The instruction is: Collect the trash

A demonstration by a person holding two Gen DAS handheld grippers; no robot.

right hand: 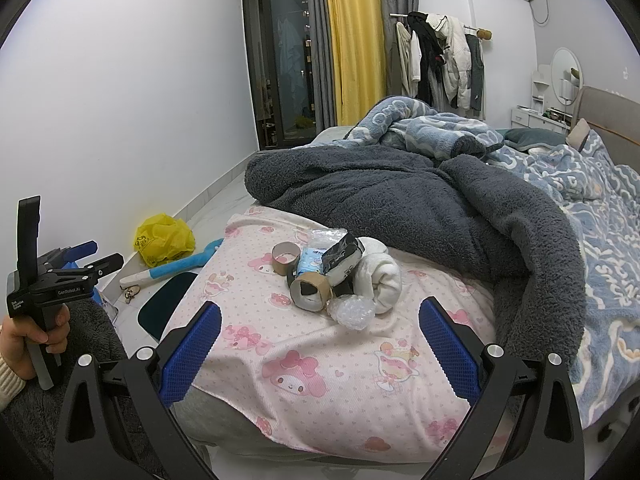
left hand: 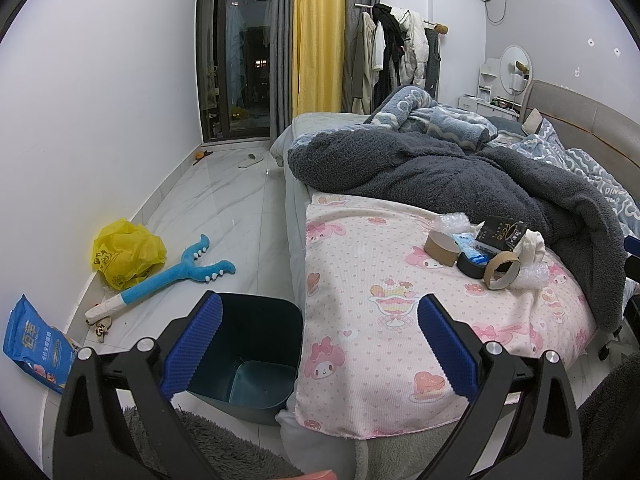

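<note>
A pile of trash lies on the pink cartoon sheet (right hand: 320,364) at the bed's foot: two cardboard tape cores (right hand: 310,290) (right hand: 285,257), a black tape roll (left hand: 471,265), a blue packet (right hand: 313,262), a black wrapper (right hand: 342,258), bubble wrap (right hand: 352,312) and a rolled white cloth (right hand: 384,278). The pile also shows in the left wrist view (left hand: 482,254). A dark teal bin (left hand: 256,356) stands on the floor beside the bed. My left gripper (left hand: 320,344) is open and empty, above the bin's edge. My right gripper (right hand: 320,350) is open and empty, just short of the pile.
A dark grey blanket (right hand: 420,204) and blue bedding (right hand: 592,208) cover the bed behind the pile. On the floor lie a yellow plastic bag (left hand: 126,254), a blue plush toy (left hand: 176,276) and a blue packet (left hand: 34,348) against the wall. The left hand-held gripper shows in the right wrist view (right hand: 52,280).
</note>
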